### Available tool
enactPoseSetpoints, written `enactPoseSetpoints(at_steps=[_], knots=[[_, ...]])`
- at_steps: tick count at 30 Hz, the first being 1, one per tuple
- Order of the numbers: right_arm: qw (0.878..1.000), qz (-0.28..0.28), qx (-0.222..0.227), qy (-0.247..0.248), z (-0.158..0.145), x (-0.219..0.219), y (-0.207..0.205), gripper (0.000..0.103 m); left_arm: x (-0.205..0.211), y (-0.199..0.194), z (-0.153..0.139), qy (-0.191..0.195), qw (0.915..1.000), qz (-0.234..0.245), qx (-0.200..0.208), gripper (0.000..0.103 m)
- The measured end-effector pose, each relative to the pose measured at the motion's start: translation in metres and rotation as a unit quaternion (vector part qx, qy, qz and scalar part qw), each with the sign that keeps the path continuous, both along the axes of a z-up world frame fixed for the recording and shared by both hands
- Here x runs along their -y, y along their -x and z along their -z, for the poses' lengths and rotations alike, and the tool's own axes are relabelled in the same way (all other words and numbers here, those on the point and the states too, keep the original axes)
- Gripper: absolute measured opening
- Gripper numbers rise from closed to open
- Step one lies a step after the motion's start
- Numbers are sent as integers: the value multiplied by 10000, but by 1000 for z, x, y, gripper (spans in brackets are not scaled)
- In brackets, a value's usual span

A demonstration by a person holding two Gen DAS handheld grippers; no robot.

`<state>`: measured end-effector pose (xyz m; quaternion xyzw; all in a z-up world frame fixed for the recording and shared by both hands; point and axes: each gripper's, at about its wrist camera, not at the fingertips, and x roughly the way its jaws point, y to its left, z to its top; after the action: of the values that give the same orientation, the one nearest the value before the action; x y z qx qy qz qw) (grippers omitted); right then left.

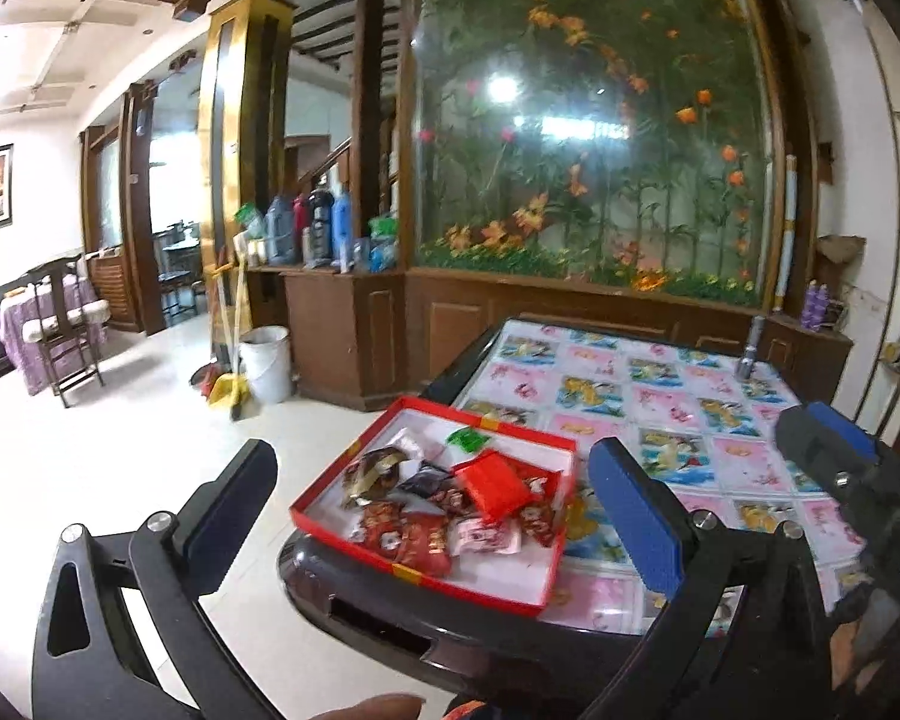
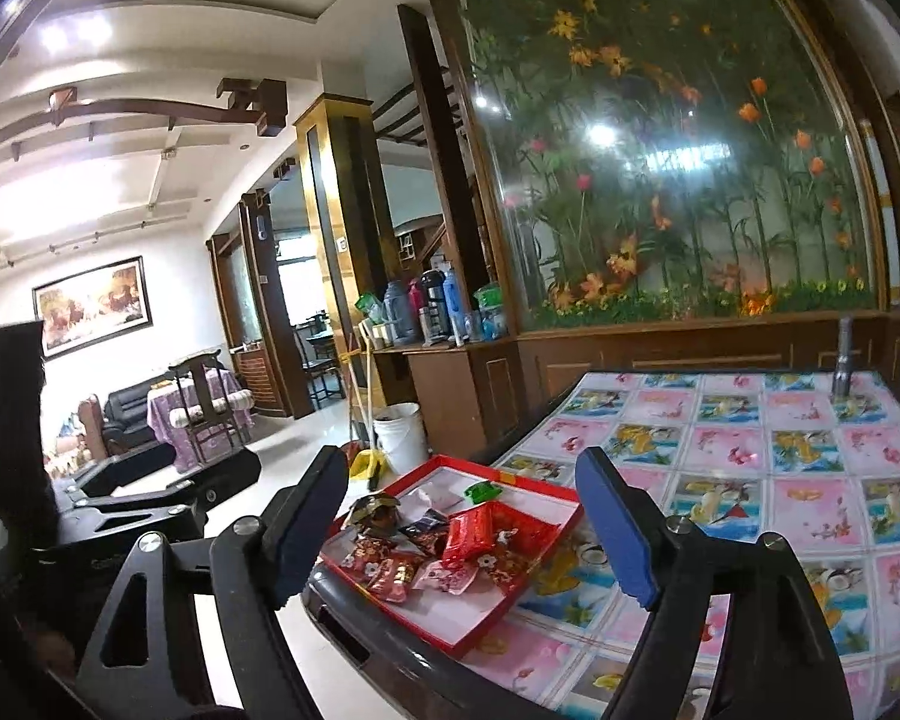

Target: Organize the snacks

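Observation:
A shallow red box (image 1: 354, 462) with a white inside sits at the near left corner of the table; it also shows in the right wrist view (image 2: 480, 636). Several wrapped snacks lie in it: a large red packet (image 1: 495, 486) (image 2: 468, 531), a small green candy (image 1: 465, 438) (image 2: 483, 491), dark and red-and-white wrappers (image 1: 414, 534) (image 2: 390, 576). My left gripper (image 1: 432, 504) is open and empty, held above and in front of the box. My right gripper (image 2: 468, 534) is open and empty, also raised before the box. The right gripper shows at the right edge of the left wrist view (image 1: 840, 468).
The table (image 1: 690, 408) (image 2: 780, 450) has a flowered pink and blue cover and a dark rim. A metal flashlight (image 1: 750, 351) (image 2: 843, 360) stands at its far side. A wooden cabinet with a flower panel (image 1: 588, 120) is behind. A white bucket (image 1: 267, 363) stands on the floor.

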<state>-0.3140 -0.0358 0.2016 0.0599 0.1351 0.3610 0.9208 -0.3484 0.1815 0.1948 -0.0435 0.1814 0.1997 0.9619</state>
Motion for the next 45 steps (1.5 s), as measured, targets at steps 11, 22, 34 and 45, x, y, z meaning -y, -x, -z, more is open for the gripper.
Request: enactPoseSetpoints(at_steps=[11, 22, 34, 45], knots=[[9996, -198, -2, 223, 11, -31, 7, 81, -11, 10, 16, -319, 9995, -11, -57, 103], [9981, -419, 65, 446, 17, -57, 17, 81, -12, 16, 23, -306, 9994, 147, -63, 103], [9979, -431, 36, 484, 21, -57, 15, 81, -11, 20, 23, -313, 9994, 157, -25, 103], [9981, -427, 88, 437, 19, -55, 16, 81, -12, 22, 22, -276, 9994, 205, 41, 103]])
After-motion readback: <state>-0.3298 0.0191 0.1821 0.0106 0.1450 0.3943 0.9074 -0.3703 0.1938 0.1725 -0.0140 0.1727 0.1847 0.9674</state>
